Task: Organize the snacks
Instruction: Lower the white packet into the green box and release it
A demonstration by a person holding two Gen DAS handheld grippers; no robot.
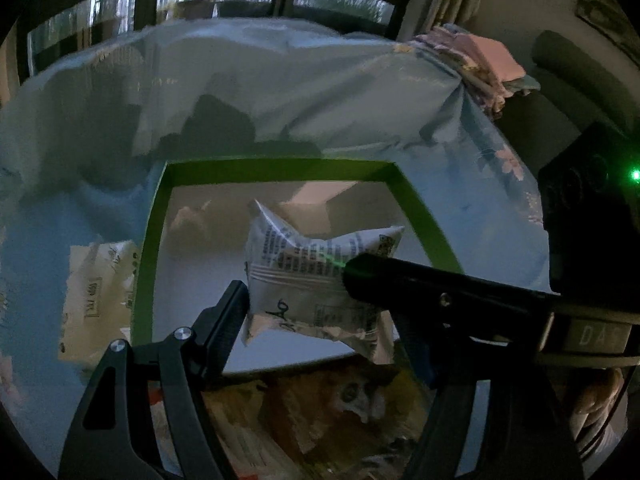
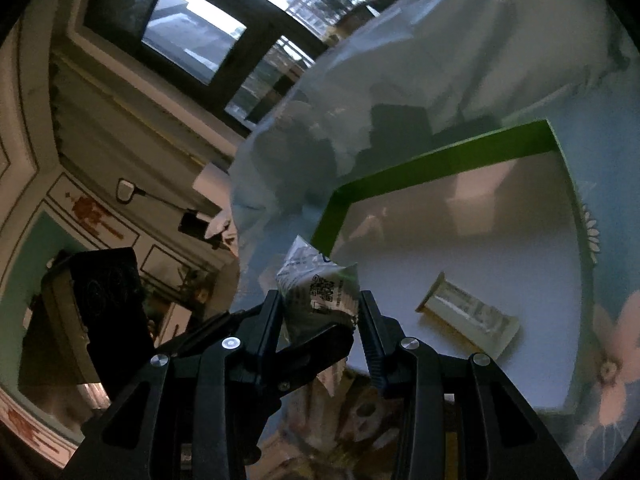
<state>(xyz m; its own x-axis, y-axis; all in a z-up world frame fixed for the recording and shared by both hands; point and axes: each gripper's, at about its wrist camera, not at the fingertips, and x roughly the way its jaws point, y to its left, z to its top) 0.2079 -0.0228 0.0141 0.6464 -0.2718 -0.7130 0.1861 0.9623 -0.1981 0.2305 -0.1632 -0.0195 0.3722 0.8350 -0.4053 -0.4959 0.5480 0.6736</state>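
Dim bedsheet [image 1: 280, 92]; fingers [image 2: 370, 316] half-hide white packet [image 2: 320, 292].

One green-rimmed box [image 1: 154, 248], open at the top. Three snack packets: one white printed packet [image 1: 316, 280] held up between two claws, one pale wrapped bar [image 2: 468, 316] lying inside on the white floor, one orange pack with an animal face [image 1: 344, 404] at the near edge. One beige packet [image 1: 100, 300] outside, on the blue floral bedsheet [image 1: 280, 92].

A floral blue bedsheet [image 1: 460, 152] carries a green-rimmed box [image 1: 280, 169].
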